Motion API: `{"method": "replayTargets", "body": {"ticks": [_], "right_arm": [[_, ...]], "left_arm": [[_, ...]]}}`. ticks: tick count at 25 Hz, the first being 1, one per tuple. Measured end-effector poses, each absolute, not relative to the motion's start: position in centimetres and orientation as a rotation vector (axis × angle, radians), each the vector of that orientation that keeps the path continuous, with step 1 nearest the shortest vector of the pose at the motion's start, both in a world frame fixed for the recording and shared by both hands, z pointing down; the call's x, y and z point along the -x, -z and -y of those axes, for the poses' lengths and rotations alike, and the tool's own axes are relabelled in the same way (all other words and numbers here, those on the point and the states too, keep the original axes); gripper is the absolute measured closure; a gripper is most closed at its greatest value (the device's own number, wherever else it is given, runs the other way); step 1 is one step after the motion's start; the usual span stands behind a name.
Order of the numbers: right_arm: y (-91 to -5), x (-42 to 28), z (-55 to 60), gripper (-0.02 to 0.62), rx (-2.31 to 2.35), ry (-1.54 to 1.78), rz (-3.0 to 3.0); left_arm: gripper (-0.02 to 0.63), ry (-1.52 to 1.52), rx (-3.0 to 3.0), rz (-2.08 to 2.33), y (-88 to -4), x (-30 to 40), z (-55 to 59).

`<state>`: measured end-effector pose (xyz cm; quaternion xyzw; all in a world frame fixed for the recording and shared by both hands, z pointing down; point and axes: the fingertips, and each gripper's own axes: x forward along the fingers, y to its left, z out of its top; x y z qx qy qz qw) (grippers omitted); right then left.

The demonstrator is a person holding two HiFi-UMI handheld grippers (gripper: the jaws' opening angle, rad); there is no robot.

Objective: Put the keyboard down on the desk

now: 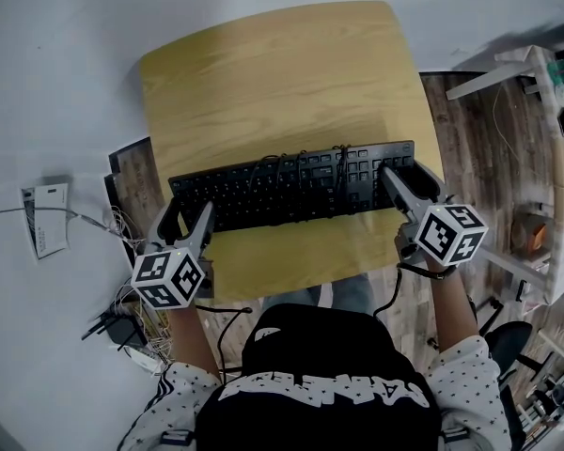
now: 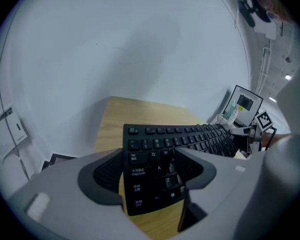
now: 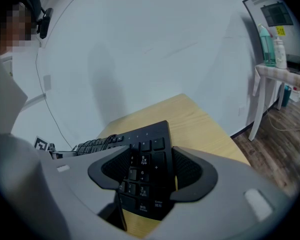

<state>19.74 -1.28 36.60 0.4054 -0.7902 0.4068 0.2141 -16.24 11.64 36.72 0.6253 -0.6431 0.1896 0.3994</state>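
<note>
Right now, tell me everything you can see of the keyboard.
The keyboard is black, full-size with a number pad, plastic-looking, keys up. It lies across the near half of the wooden desk, apparently flat, its right end slightly farther away. A cable is looped over its top rows. The left gripper straddles the Caps Lock end, the right gripper the number pad end. Both sets of jaws stand apart, desk showing between the keyboard's edge and each outer jaw, so nothing seems to clamp it.
</note>
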Motion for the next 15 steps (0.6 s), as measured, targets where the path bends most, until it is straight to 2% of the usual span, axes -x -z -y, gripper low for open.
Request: {"method": "replayTargets", "body": {"ticks": [15], "right_arm": [[-38.0,-19.8,1.0,0.318,-1.11,-1.159,2.132]], "left_arm": [[0.29,-0.485,-1.552,1.583,-37.8,16.0,-11.9]]}}
